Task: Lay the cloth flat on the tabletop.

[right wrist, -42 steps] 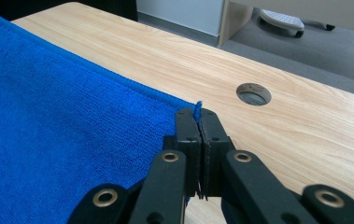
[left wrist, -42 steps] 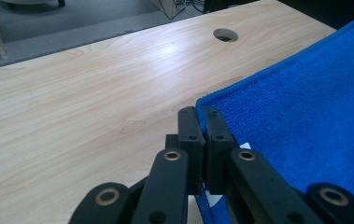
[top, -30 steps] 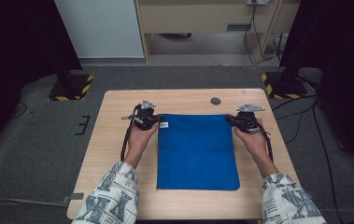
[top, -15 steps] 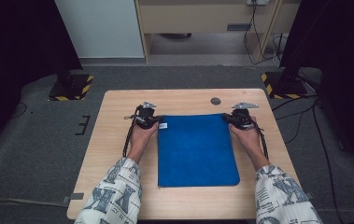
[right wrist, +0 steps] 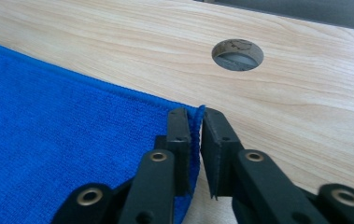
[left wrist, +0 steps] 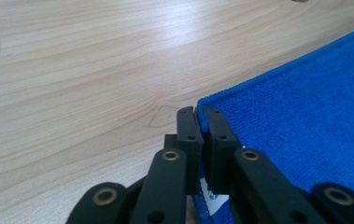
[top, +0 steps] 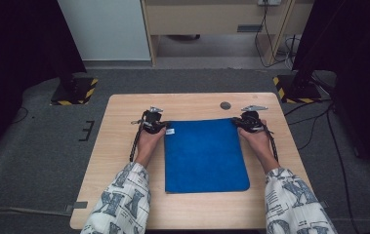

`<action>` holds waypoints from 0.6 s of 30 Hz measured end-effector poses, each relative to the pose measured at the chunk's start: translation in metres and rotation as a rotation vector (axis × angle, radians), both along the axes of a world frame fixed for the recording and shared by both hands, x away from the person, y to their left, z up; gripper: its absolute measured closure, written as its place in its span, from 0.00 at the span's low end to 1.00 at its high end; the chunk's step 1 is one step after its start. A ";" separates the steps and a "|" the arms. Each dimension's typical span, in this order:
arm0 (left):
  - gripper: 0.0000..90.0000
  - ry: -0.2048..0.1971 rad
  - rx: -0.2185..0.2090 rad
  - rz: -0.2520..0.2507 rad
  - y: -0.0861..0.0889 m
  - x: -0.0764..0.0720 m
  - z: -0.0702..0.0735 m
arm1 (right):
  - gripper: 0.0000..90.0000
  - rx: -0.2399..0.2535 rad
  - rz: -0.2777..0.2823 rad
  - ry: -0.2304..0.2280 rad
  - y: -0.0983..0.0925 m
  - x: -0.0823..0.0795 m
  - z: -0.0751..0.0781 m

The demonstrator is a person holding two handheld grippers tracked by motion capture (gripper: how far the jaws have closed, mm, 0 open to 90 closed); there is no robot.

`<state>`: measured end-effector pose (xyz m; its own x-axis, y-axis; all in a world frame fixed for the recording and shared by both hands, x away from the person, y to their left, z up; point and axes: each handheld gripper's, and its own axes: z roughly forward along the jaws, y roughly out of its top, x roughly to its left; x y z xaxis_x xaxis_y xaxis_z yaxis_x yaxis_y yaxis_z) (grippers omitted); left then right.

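Observation:
A blue cloth (top: 204, 153) lies flat on the wooden table (top: 124, 146). My left gripper (top: 162, 127) is at its far left corner. In the left gripper view the jaws (left wrist: 199, 114) are pinched on the hem of the cloth (left wrist: 305, 107), with a white label (left wrist: 209, 198) under them. My right gripper (top: 238, 124) is at the far right corner. Its jaws (right wrist: 195, 116) have just been opening: the corner of the cloth (right wrist: 62, 116) stands between them against one pad, and a gap shows at the other.
A round cable hole (top: 225, 105) sits in the table just beyond the cloth's far edge, close to the right gripper (right wrist: 237, 53). Bare wood surrounds the cloth on all sides. Patterned sleeves come in from the near edge.
Both hands have sunk toward the table with the cloth's far corners. The right gripper has shifted left, and its jaws have parted slightly.

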<state>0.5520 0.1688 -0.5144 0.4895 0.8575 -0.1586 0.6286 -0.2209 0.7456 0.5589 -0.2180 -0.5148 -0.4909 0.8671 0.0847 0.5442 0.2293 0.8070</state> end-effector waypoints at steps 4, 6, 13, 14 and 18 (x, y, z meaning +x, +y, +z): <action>0.74 0.008 -0.011 0.031 0.001 0.000 0.001 | 0.63 0.010 -0.015 0.027 -0.002 0.003 -0.002; 0.57 0.001 -0.010 0.036 0.003 0.000 0.002 | 0.46 0.002 -0.055 0.026 -0.006 0.004 -0.001; 0.31 -0.025 -0.061 0.033 0.006 -0.001 0.008 | 0.29 0.035 -0.070 0.012 -0.008 0.001 0.005; 0.28 -0.031 -0.050 0.038 0.005 -0.001 0.009 | 0.27 0.039 -0.072 0.010 -0.007 0.000 0.006; 0.20 -0.034 -0.041 0.053 0.006 -0.004 0.015 | 0.24 0.033 -0.067 -0.003 -0.005 -0.003 0.012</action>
<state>0.5481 0.1753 -0.4993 0.4493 0.8755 -0.1778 0.6129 -0.1572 0.7744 0.5556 -0.2226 -0.5029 -0.4325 0.8947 0.1119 0.5549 0.1662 0.8151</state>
